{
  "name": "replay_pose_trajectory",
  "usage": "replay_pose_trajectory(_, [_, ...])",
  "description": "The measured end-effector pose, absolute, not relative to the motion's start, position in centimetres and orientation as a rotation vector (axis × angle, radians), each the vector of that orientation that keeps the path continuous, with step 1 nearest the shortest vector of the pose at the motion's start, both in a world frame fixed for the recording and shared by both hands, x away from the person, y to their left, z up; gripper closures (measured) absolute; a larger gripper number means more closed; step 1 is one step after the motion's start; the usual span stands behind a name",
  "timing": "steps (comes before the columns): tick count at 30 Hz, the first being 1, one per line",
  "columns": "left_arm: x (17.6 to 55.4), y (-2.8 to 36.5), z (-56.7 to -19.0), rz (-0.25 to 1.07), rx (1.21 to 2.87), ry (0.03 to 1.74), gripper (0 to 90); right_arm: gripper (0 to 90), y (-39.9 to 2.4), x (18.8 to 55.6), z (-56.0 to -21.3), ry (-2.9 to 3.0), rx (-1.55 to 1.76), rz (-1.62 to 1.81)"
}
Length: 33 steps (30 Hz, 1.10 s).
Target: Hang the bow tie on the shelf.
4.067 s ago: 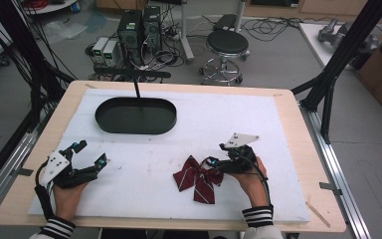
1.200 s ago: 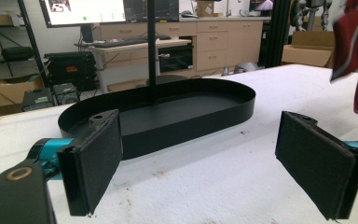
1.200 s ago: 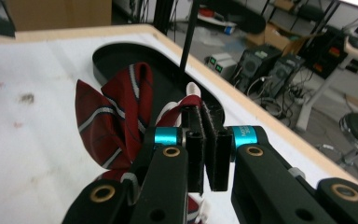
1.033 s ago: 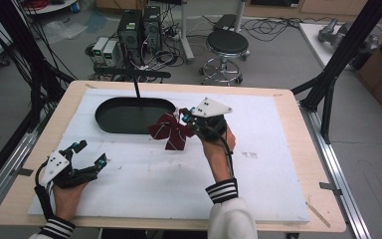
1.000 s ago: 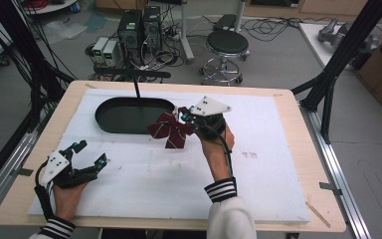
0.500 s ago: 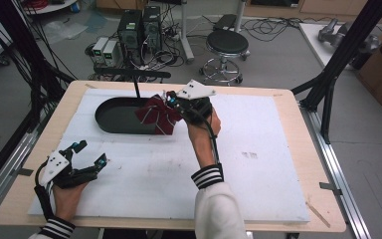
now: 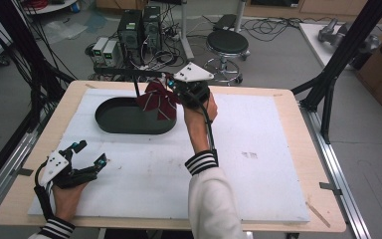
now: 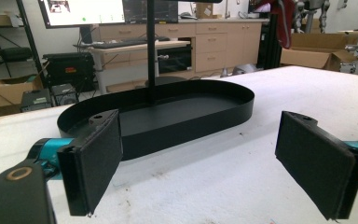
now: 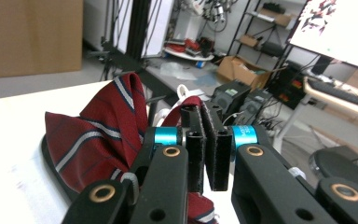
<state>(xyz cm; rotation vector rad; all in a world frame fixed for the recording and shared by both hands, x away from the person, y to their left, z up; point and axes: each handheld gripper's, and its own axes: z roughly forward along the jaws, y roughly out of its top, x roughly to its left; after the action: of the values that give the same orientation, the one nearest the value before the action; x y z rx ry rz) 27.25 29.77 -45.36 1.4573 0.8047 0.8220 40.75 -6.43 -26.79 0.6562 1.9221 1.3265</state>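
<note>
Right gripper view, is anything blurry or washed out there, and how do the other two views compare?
Right gripper view: the monitor at top right is blown out to white, the bow tie is fairly sharp, the room behind is soft. Left gripper view: the black tray is crisp, with even light. High view: soft overall, and the right gripper looks slightly smeared.

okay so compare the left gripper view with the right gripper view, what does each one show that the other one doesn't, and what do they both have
The left gripper view alone gives the left gripper, its fingers wide apart with nothing between them, and the tray's upright black post. The right gripper view alone gives the right gripper shut on the red striped bow tie. Both show the black oval tray, seen in the right gripper view as a dark edge under the bow, and the white table cover.
</note>
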Motion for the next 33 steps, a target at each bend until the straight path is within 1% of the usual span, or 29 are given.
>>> replay_pose_trajectory(10, [27.3, 29.8, -45.4, 0.819, 1.452, 0.805, 15.2, 87.9, -5.8, 42.8, -25.9, 1.879, 0.684, 1.288])
replay_pose_trajectory(22, [27.3, 29.8, -45.4, 0.816, 1.451, 0.804, 15.2, 87.9, -4.5, 44.5, -25.9, 1.867, 0.694, 1.267])
replay_pose_trajectory(33, [27.3, 29.9, -45.4, 0.816, 1.453, 0.803, 15.2, 87.9, -4.4, 45.7, -26.4, 1.866, 0.722, 1.245])
